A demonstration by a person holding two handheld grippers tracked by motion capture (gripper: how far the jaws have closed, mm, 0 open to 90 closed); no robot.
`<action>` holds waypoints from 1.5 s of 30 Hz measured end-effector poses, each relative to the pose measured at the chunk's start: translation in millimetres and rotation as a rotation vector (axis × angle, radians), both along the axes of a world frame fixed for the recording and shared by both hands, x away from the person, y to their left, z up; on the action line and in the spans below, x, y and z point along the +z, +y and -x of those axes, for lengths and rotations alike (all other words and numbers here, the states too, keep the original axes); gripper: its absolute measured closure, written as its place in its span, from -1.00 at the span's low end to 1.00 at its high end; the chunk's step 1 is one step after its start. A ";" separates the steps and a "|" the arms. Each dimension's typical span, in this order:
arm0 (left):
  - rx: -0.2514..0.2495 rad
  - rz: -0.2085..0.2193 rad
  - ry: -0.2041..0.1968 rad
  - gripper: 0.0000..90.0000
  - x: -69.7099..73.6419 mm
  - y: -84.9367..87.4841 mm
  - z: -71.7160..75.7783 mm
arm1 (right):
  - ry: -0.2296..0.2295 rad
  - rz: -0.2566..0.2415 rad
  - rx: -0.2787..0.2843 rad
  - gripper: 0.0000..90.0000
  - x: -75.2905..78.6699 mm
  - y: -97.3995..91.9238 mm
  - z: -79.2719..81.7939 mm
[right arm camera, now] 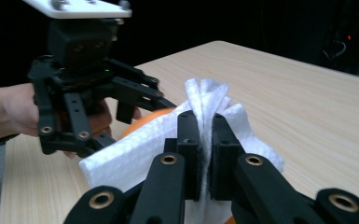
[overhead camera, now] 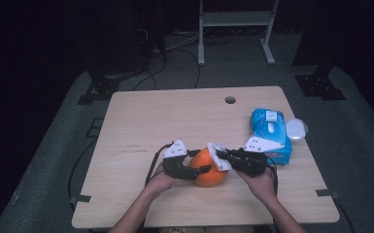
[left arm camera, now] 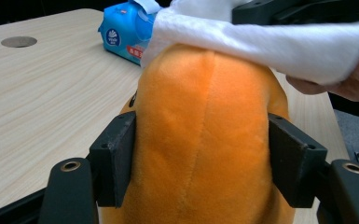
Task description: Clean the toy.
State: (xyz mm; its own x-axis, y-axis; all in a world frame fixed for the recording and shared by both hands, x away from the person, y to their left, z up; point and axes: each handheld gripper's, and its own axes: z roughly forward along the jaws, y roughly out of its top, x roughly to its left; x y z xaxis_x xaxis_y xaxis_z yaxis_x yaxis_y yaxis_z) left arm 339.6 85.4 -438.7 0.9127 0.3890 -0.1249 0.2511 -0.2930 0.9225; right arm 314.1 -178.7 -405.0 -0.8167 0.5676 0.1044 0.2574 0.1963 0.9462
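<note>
An orange plush toy sits near the table's front edge. My left gripper comes in from the left and is shut on it; in the left gripper view both pads press into the orange plush toy. My right gripper reaches in from the right, shut on a folded white wipe. The wipe lies draped over the top of the toy. In the right gripper view the wipe is pinched between the jaws, with the left gripper behind it.
A blue pack of wipes lies at the right of the wooden table, with a round white lid beside it. A cable hole is near the far edge. Both hands rest at the front edge.
</note>
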 end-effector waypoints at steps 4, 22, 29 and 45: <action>0.007 -0.004 0.021 -0.30 4.1 3.1 -2.6 | 0.021 0.004 -0.022 0.87 -5.2 -8.0 -8.6; -0.011 -0.024 0.002 -0.67 2.5 -2.4 -1.2 | 0.028 0.003 0.009 0.87 -6.9 -5.1 -4.8; -0.013 -0.032 -0.030 -0.37 -0.6 -9.8 4.8 | -0.042 0.031 0.014 0.87 2.2 9.7 5.7; -0.007 -0.036 -0.034 -0.41 -0.4 -14.0 7.9 | -0.032 0.040 -0.017 0.87 2.6 -2.6 4.0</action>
